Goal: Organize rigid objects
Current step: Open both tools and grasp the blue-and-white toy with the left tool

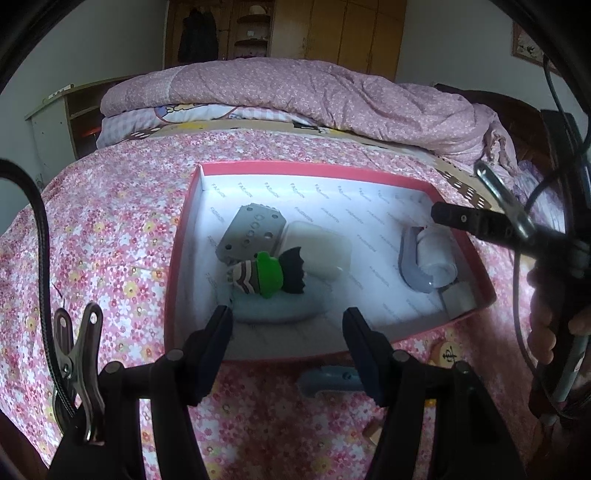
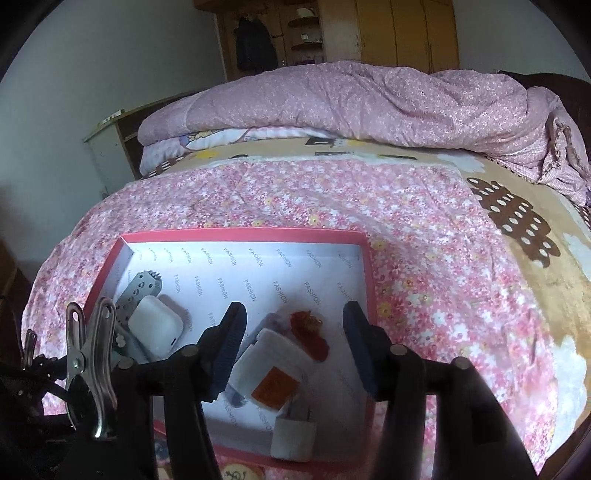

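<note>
Hovering tongs (both gaping), red cardboard box, perforated metal plate

The box looks like matt card, red outside with a smooth white printed paper lining. In it, the perforated plate is dull grey metal, and the white case is smooth plastic with a faint sheen. The toy seems matt rubbery plastic. The plug is plain white plastic. The bedsheet is thin flowered cloth; the quilt is soft puffy fabric. The wardrobe is glossy wood. The clip is shiny metal.
</note>
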Motion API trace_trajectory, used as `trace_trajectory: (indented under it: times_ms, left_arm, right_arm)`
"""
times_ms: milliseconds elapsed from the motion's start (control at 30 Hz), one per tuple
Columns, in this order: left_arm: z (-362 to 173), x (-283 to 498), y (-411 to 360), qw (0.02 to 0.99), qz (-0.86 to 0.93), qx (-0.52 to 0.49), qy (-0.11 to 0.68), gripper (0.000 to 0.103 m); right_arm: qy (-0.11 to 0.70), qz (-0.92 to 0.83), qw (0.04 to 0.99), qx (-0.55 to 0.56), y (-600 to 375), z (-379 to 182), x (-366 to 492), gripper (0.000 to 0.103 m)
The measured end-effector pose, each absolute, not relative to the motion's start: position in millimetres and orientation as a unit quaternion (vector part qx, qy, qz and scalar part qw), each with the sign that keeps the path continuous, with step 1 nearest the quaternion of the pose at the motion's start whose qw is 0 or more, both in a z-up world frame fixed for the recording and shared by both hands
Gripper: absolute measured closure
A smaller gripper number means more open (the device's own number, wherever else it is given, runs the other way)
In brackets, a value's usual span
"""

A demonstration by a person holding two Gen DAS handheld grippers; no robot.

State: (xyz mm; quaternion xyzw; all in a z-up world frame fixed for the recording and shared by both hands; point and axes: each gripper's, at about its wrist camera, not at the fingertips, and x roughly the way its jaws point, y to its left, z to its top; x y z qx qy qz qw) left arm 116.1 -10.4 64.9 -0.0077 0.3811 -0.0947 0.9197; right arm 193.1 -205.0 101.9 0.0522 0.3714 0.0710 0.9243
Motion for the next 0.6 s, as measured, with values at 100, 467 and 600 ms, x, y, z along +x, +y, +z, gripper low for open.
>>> trace_trajectory:
  times_ms: [100,467,600]
  left_arm:
    - [67,111,-11,0.921,-0.096,-0.003,0.379,0.038]
    - [76,88,-11,0.922,-0.106,0.002,0.372,0.038]
    - [75,78,-14,0.92,-0.111,0.009,0.377,0.038]
  right_arm:
    - [0.374,0.077,0.922,0.061,-206,103,186,0.047]
    - [0.384,0.103,0.915,0.073,-205,97,143,0.047]
    - [0.387,0.102,0.913,0.079,-207,93,124,0.047]
